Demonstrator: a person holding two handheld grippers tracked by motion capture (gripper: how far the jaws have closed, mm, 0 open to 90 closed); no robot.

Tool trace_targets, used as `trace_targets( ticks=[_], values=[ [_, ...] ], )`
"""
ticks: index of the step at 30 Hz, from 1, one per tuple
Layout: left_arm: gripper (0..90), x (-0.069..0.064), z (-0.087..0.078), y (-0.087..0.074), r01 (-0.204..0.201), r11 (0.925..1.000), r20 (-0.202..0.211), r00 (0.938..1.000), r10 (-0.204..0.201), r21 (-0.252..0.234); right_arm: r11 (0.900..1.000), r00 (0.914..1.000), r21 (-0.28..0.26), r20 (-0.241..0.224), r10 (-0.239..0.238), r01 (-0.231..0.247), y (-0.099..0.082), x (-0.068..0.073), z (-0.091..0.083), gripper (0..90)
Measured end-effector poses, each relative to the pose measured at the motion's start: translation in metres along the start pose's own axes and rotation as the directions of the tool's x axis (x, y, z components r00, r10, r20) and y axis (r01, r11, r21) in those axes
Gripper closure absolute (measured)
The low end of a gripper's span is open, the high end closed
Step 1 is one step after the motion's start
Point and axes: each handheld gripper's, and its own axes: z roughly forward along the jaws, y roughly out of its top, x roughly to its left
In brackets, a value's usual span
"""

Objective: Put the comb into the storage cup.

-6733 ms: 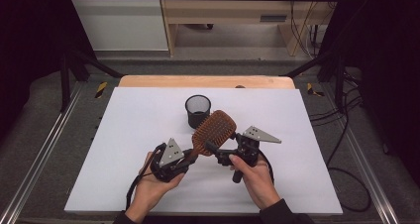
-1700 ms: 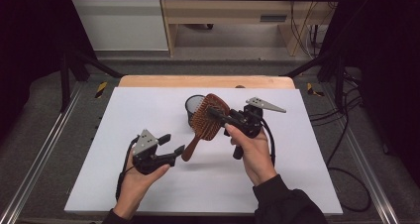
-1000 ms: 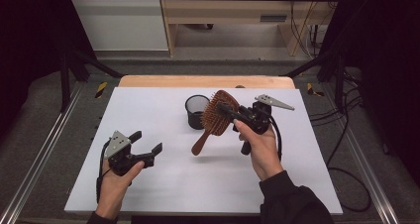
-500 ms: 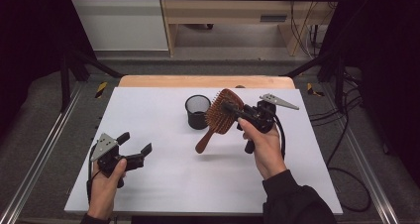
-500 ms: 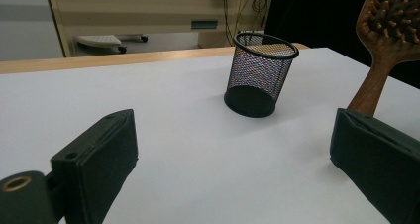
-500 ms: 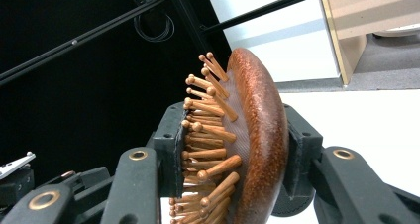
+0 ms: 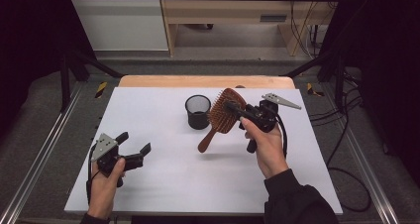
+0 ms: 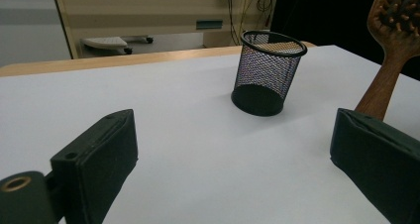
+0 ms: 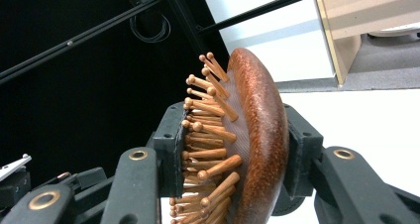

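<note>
Left gripper (image 7: 132, 153) sits low at the near-left of the white table (image 7: 148, 110), jaws wide apart, nothing between them. In the left gripper view the pads (image 8: 96, 162) frame bare table, with the mesh cup (image 8: 267, 73) farther off. It's well apart from everything, so no risk there.

Mesh cup (image 7: 198, 112) stands upright mid-table, empty as far as I can tell.

Hairbrush (image 7: 220, 119) is in the air just right of the cup, head up by the rim, handle slanting down-left toward the table. Right gripper (image 7: 233, 107) is clamped on the brush head, one pad on the bristle side, one on the wooden back; the right gripper view shows this clearly (image 9: 247, 149).

My read: the brush is meant to go handle-first into the cup. Risks:
- Grip is across pins and a rounded back (image 9: 262, 135), so it could pivot or slip if the handle meets resistance.
- Handle tip sits below and to the side of the rim. It needs lift before moving across, otherwise it hits the wall.
- Cup is light and unsupported. A nudge tips or slides it, and the left gripper is too far away to steady it.
- Brush is long relative to the cup, so it may topple it after release.
</note>
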Motion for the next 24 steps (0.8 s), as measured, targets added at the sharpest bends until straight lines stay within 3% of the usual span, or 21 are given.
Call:
trace_targets(
  ticks=[9, 24],
  values=[
    [3.6, 0.0000, 0.0014, -0.0030, -0.014, 0.9999, -0.009, 0.9999, 0.014, 0.002, 0.9999, 1.0000, -0.009, 0.006, 0.004, -0.004, 0.0027, -0.0018, -0.0030, 53.0],
    [2.9, 0.0017, -0.0025, -0.0049, -0.045, 0.9980, -0.050, 0.9979, 0.043, -0.044, 0.9995, 0.9995, -0.017, -0.010, 0.028, -0.029, 0.0060, 0.0012, -0.0029, 53.0]
  ],
)
